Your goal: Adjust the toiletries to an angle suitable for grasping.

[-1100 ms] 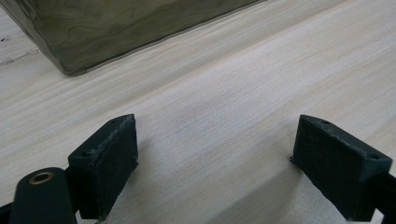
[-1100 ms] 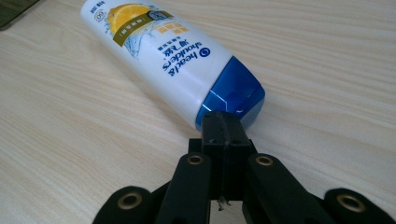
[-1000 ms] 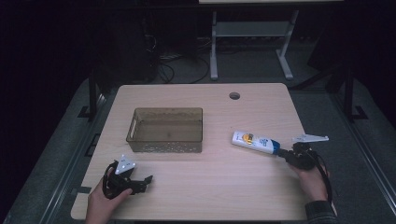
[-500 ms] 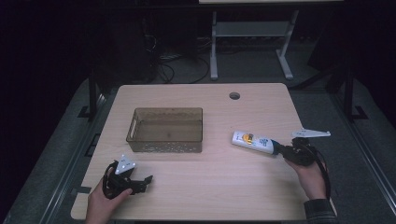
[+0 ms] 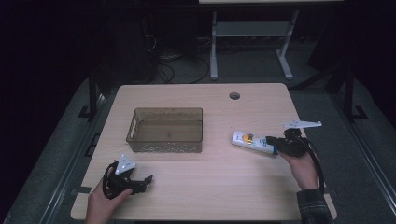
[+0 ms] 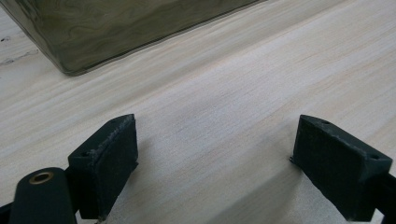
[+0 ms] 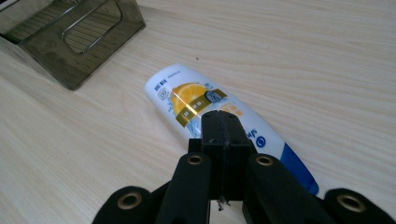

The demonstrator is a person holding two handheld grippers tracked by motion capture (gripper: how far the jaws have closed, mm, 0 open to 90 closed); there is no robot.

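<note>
On the worktop's (image 5: 196, 186) right side, I am hovering my right gripper (image 7: 224, 128) with jaws pressed together, empty, just over the shampoo bottle (image 7: 205, 105) (lying flat, not yet grasped). My left gripper (image 6: 215, 158) is resting with jaws apart near the empty basket (image 5: 135, 126); everything remains undone.

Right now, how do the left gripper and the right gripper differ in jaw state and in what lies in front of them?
The left gripper has its jaws wide apart with bare table between them; the right gripper has its jaws pressed shut, pad against pad, with nothing between them. The left gripper faces a corner of the brown bin; the right gripper sits over the white bottle, which lies on its side. Each is held in a hand near the table's front edge.
</note>
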